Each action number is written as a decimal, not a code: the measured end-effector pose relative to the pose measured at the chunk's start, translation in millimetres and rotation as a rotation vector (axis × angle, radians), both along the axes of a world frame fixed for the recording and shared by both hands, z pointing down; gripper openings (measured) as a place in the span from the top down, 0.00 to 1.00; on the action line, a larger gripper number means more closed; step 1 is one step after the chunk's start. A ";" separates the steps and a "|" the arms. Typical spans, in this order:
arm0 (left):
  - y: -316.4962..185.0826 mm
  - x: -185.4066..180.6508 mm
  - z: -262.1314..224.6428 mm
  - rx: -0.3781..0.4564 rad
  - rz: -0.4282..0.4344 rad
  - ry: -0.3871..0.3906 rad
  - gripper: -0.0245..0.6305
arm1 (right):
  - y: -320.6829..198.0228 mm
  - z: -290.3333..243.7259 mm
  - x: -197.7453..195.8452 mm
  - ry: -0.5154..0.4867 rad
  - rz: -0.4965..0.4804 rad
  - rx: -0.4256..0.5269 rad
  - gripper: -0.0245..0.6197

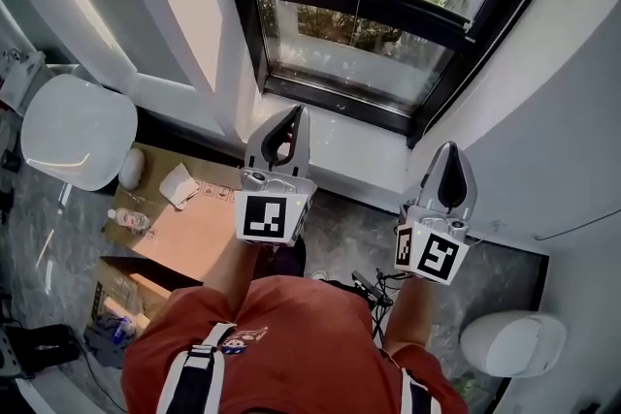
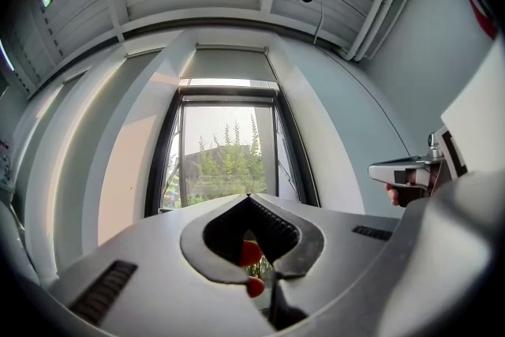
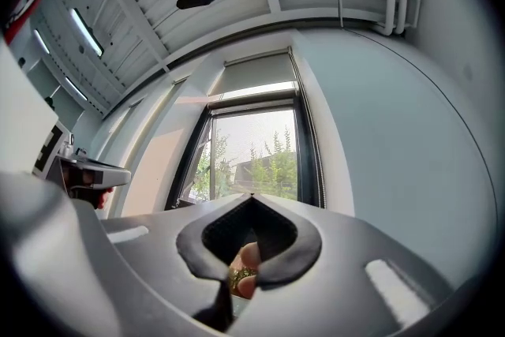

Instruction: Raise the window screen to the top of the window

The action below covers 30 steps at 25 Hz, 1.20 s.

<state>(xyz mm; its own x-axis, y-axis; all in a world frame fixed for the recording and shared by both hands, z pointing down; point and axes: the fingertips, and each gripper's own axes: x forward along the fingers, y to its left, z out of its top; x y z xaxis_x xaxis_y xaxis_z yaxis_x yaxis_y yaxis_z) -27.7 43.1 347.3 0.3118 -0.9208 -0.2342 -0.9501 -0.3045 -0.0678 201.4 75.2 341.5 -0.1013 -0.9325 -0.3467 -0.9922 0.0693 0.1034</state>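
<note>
A: Is the whole window (image 1: 359, 24) visible?
B: No. The head view's top edge cuts it off, and in the left gripper view the left gripper (image 2: 249, 200) hides its sill.
A: And the bottle (image 1: 129, 220) at the left edge of the cardboard box (image 1: 199, 233)?
B: Its label is too small to read.

A white round chair (image 1: 78, 131) stands at the left, beside a cardboard box (image 1: 199, 233). On the box lie a bottle (image 1: 129, 221) and a crumpled tissue (image 1: 179, 185), a white oval lump (image 1: 131, 168) at its edge. Another white seat (image 1: 512, 344) sits lower right, cables (image 1: 374, 284) on the floor (image 1: 340, 228) near it
</note>
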 end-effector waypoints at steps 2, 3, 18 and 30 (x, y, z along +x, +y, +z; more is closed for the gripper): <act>-15.1 -4.9 -0.4 0.005 0.004 0.001 0.96 | -14.0 -0.2 -5.4 0.007 0.004 -0.003 0.95; -22.9 -6.9 -0.6 0.010 0.009 0.002 0.96 | -21.4 -0.4 -7.9 0.010 0.006 -0.005 0.95; -131.7 -60.8 16.1 -0.046 -0.016 0.051 0.96 | -133.2 7.6 -61.5 0.047 -0.014 -0.035 0.95; -209.7 -105.7 10.9 -0.044 -0.017 0.073 0.96 | -208.8 -2.6 -100.5 0.067 -0.001 -0.039 0.95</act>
